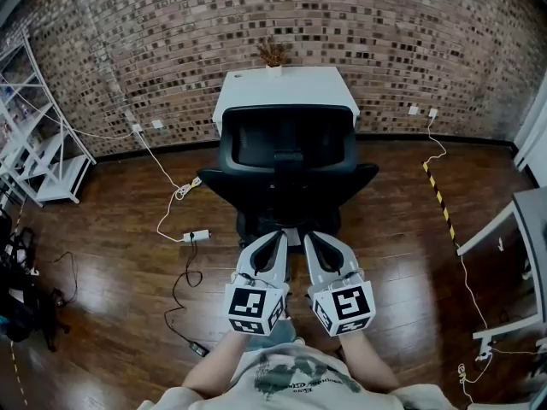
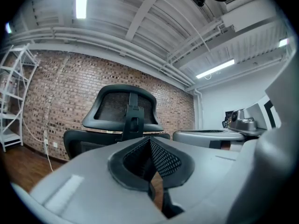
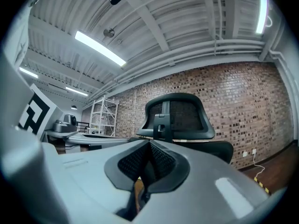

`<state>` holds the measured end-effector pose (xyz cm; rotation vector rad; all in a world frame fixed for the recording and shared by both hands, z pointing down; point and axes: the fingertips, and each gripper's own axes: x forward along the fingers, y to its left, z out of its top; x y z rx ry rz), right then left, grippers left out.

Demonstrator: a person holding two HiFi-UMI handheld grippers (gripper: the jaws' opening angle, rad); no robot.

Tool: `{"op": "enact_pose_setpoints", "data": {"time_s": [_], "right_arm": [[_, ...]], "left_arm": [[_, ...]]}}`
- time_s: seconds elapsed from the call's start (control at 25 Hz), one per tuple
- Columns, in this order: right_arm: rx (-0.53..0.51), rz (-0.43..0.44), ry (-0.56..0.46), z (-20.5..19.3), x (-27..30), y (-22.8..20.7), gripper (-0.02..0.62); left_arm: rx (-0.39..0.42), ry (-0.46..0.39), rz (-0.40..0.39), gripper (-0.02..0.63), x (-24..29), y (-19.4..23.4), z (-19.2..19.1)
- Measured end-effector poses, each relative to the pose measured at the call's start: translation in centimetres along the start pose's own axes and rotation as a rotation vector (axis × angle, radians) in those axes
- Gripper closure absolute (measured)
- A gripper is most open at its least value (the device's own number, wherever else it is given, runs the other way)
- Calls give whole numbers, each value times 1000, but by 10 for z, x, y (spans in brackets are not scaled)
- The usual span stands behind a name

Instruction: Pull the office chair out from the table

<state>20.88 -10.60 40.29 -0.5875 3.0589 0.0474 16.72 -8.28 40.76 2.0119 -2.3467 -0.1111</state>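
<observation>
The office chair (image 1: 289,165) stands tucked against the white table (image 1: 286,86) at the brick wall (image 1: 427,49). Its backrest hides the seat and the table's legs. The left gripper (image 1: 278,234) and right gripper (image 1: 311,236) sit side by side, pointing level at the chair, each with its jaws together on nothing.

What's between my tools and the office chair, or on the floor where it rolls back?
Nothing visible stands between the left tool or the right tool, both shut, and the office chair. The power strip and cable lie left of its path.
</observation>
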Motion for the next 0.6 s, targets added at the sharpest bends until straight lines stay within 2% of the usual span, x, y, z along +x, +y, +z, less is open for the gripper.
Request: {"op": "enact_pose_setpoints", "data": {"time_s": [0.6], "right_arm": [[-9,5,10,-4,-1,-10,595]], "left_arm": [[1,13,-17,592,12,-7,-6]]}}
